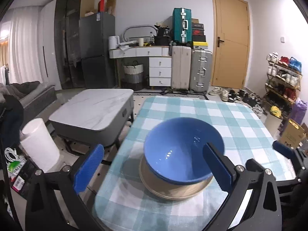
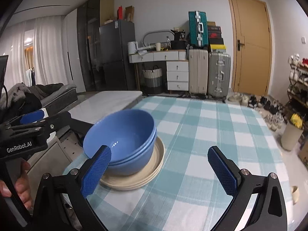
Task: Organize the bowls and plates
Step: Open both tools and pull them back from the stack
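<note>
Two nested blue bowls (image 2: 123, 140) sit on a stack of beige plates (image 2: 146, 175) on the checked tablecloth (image 2: 202, 134). In the left wrist view the blue bowls (image 1: 179, 150) rest on the plates (image 1: 173, 190), tilted a little. My left gripper (image 1: 154, 165) is open, its right pad in front of the bowl's rim and its left pad off the table's edge. My right gripper (image 2: 159, 171) is open and empty, just right of the stack, its left pad in front of the bowls. The left gripper also shows at the left edge of the right wrist view (image 2: 32, 123).
A grey marble-topped low table (image 1: 92, 109) stands left of the checked table. A white paper roll (image 1: 40, 144) and cables lie on the floor at left. Suitcases (image 1: 190, 69), drawers, a wooden door and a shoe rack (image 1: 283, 80) line the back and right. A cardboard box (image 1: 292, 134) sits right.
</note>
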Demonstrator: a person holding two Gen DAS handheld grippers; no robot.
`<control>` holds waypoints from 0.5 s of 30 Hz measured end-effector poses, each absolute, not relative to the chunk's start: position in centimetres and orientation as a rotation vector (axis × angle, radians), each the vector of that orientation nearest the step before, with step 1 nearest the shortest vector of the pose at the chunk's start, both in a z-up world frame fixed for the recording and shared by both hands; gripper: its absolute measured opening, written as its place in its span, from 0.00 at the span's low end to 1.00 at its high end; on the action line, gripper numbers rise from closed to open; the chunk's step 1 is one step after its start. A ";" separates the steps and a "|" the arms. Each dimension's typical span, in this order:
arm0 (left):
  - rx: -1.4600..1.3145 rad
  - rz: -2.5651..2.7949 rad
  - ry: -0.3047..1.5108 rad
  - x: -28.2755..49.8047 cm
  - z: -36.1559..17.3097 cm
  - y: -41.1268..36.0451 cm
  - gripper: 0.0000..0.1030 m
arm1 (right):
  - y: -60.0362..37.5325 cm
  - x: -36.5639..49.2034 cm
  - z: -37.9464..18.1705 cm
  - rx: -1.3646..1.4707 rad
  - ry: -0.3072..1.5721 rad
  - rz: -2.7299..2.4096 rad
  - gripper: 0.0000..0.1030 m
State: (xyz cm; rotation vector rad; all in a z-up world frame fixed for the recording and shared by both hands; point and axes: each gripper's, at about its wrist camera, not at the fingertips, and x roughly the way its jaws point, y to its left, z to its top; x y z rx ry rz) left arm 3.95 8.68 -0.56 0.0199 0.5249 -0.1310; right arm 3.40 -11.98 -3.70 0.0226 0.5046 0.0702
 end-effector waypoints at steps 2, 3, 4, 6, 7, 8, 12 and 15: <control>0.023 -0.123 0.533 3.9 -0.8 8.5 1.00 | -12.2 3.5 -4.0 0.040 0.518 0.067 0.99; 0.027 -0.120 0.531 3.9 -0.9 8.4 1.00 | -12.2 3.4 -4.1 0.043 0.517 0.066 0.99; 0.028 -0.118 0.530 3.9 -1.0 8.4 1.00 | -12.2 3.3 -4.2 0.042 0.516 0.065 0.99; 0.024 -0.139 0.530 3.7 -1.2 8.2 1.00 | -12.1 3.3 -4.2 0.040 0.515 0.064 0.99; 0.022 -0.148 0.525 3.6 -1.1 8.1 1.00 | -12.1 3.3 -4.2 0.039 0.514 0.066 0.99; 0.022 -0.147 0.520 3.4 -1.1 8.0 1.00 | -12.1 3.3 -4.2 0.039 0.513 0.070 0.99; 0.038 -0.143 0.493 2.8 -1.0 7.6 1.00 | -11.9 2.8 -3.9 0.031 0.509 0.074 0.99; 0.036 -0.160 0.501 2.7 -1.1 7.4 1.00 | -11.9 2.6 -3.9 0.026 0.508 0.071 0.99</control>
